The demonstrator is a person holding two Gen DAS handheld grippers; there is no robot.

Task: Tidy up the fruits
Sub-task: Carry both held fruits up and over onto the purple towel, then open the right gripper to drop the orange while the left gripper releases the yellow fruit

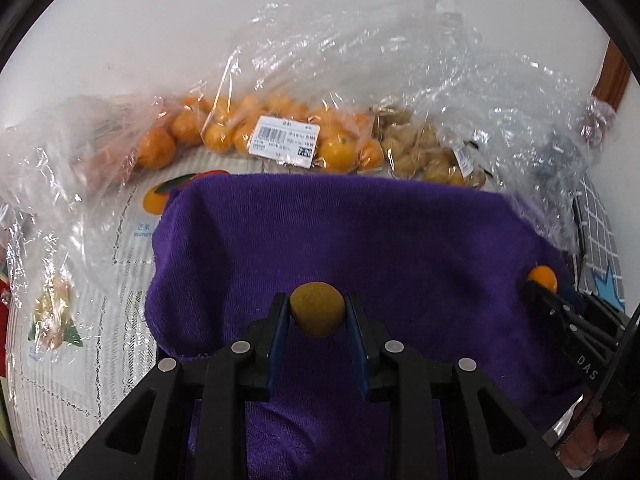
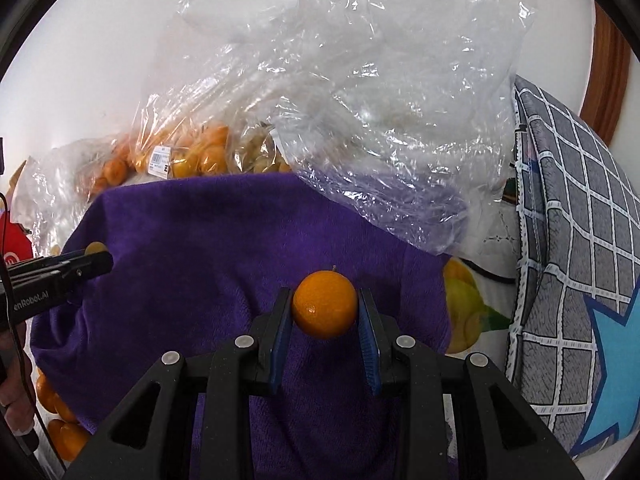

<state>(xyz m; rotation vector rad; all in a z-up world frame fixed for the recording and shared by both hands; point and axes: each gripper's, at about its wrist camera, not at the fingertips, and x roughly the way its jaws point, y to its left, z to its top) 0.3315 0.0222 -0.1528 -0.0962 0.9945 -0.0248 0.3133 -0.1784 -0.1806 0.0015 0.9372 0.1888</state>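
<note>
across the upper left of my left wrist frame lies a clear bag of oranges (image 1: 240, 136), a white price label (image 1: 285, 141) on it, with a bag of brownish fruits (image 1: 424, 156) to its right. below, over the purple towel (image 1: 360, 232), my left tongs (image 1: 318, 312) are clamped on a dull yellow fruit (image 1: 317, 309). at lower centre of my right wrist frame, my right tongs (image 2: 325, 312) pinch a bright orange (image 2: 325, 305); a grey checked cushion (image 2: 580, 240) fills the right edge.
</note>
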